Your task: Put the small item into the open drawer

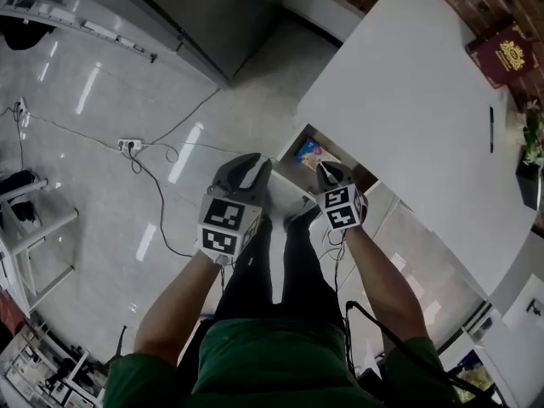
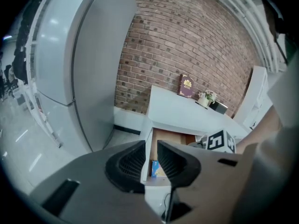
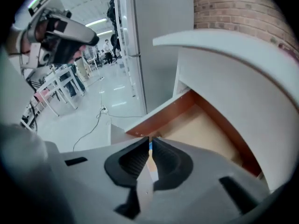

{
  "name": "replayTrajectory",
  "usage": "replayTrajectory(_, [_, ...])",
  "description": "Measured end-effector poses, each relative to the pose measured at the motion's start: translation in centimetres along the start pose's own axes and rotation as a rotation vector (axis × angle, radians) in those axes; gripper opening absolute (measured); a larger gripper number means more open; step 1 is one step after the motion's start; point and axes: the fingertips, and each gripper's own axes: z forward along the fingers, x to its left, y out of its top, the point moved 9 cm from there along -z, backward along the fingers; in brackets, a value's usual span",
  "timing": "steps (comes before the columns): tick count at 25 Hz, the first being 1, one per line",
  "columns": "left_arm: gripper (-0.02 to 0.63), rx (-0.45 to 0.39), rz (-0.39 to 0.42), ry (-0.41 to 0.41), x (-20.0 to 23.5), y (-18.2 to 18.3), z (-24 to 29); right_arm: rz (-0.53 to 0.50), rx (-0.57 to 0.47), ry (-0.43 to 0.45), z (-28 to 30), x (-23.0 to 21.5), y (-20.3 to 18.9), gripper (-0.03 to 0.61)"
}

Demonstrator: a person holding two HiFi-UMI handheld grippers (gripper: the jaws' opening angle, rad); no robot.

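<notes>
The drawer (image 1: 293,149) stands open under the white table (image 1: 425,100); its wooden floor (image 3: 205,129) shows in the right gripper view. A small blue and yellow item (image 1: 308,150) lies flat in the drawer's front corner (image 2: 157,168). My right gripper (image 1: 324,168) hovers at the drawer's near edge, its jaws nearly together (image 3: 150,142), gripping nothing; only a blue sliver shows through the slit. My left gripper (image 1: 246,170) hangs beside it to the left, over the floor, jaws a little apart (image 2: 150,147) and empty.
On the table lie a maroon book (image 1: 503,55), a pen (image 1: 490,129) and a small plant (image 1: 534,134). A tall grey cabinet (image 1: 195,15) stands left of the table by the brick wall. Cables and a power strip (image 1: 129,144) lie on the floor.
</notes>
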Motion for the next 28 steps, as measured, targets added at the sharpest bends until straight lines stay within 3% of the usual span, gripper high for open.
replayTrajectory(5, [0.066,-0.006,0.041,-0.002,-1.4,2.8,-1.6,0.073,-0.169,0.022,-5.6,2.0,4.0,0.005])
replayTrajectory(9, [0.057,-0.095,0.08,0.003,-2.0,7.0,-2.3,0.103,-0.316,-0.006,-10.0,1.0,8.4,0.005])
replayTrajectory(22, [0.017,-0.322,0.196,0.099,-3.4,19.1,-8.2,0.16,-0.598,-0.289,-25.2,-8.6,17.1,0.003])
replayTrajectory(28, [0.017,-0.465,0.205,0.097,-5.7,24.6,-10.2,0.173,-0.738,-0.367,-31.7,-11.0,19.8,0.003])
